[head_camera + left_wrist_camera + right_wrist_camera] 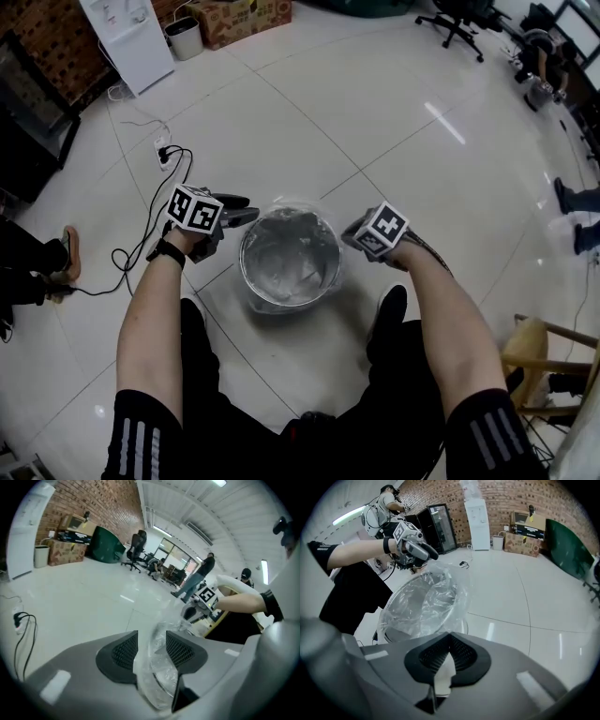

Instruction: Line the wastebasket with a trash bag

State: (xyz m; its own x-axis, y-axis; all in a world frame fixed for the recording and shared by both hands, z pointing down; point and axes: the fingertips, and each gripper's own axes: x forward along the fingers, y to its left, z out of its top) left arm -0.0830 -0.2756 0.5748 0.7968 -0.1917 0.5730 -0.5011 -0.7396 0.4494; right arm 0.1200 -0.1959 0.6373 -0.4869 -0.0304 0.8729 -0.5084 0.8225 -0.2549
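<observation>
A round metal wastebasket [289, 281] stands on the white tile floor between my feet, with a clear trash bag [291, 214] draped inside it and over its rim. My left gripper [246, 214] is at the basket's left rim. In the left gripper view its jaws [151, 648] stand apart with the bag film [159, 681] running loosely between them. My right gripper [352, 232] is at the right rim. In the right gripper view the gripper [449, 654] is shut, pinching a strip of bag film [443, 677]. The bag [424, 602] billows across the basket toward the left gripper [426, 552].
A black cable and power strip [164, 155] lie on the floor to the left. A white cabinet [131, 37], small bin [185, 37] and cardboard box [244, 19] stand at the back. A wooden stool [539, 352] is at the right, and another person's shoe [67, 253] at the left.
</observation>
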